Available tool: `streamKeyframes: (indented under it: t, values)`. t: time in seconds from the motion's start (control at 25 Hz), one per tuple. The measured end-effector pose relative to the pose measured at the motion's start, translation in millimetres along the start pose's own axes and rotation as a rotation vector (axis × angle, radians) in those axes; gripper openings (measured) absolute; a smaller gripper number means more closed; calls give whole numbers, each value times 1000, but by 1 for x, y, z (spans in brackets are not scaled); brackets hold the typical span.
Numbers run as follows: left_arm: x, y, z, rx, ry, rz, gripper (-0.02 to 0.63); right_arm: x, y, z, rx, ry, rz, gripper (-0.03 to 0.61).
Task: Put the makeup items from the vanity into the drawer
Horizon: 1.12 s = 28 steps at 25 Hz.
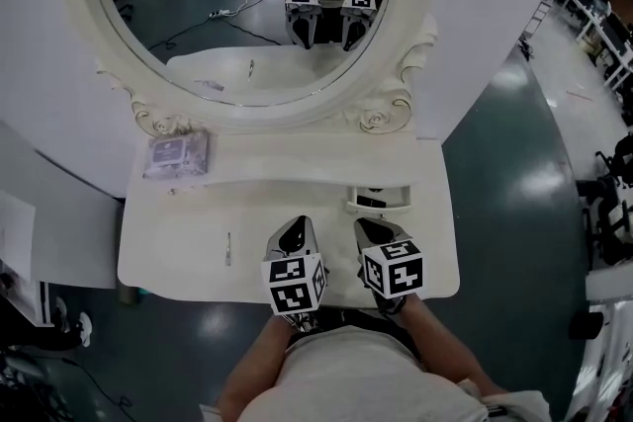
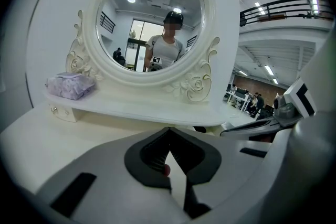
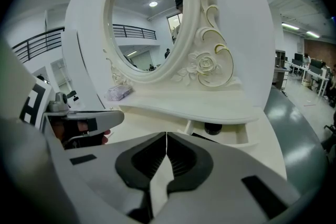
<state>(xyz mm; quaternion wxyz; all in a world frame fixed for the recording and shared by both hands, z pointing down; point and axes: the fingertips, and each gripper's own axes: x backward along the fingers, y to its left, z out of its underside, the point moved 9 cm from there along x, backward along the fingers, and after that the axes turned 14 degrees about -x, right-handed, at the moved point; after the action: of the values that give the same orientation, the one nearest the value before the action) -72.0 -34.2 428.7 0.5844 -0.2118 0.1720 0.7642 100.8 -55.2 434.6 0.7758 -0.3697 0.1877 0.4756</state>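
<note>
At 10 o'clock, on shelf: purple tissue pack point(image 1: 176, 154). Flat on tabletop point(image 1: 168, 267), at 9 o'clock from left tool point(image 2: 168, 131): thin makeup stick point(image 1: 228, 249). Left tool clenched, tips meeting. Right tool point(image 3: 166, 135) clenched too, grasping nothing. At 12 o'clock from it: open drawer point(image 1: 379, 210), dark round item point(image 3: 213, 128) inside.

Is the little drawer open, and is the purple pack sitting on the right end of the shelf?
Not quite. The drawer is open, but the purple pack sits on the left end of the shelf, not the right. The head view shows it.
</note>
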Motion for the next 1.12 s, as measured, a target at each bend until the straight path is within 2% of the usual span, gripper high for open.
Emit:
streamKeyframes:
  t: [0.36, 0.88, 1.12]
  values:
    - [0, -2, -1, -17, -5, -2, 5, 1, -1, -1, -6, 3, -1, 18]
    - [5, -3, 1, 15, 0, -43, 5, -1, -3, -1, -1, 25, -21, 18]
    - [11, 9, 16, 41, 32, -81, 5, -16, 11, 6, 25, 69, -56, 18]
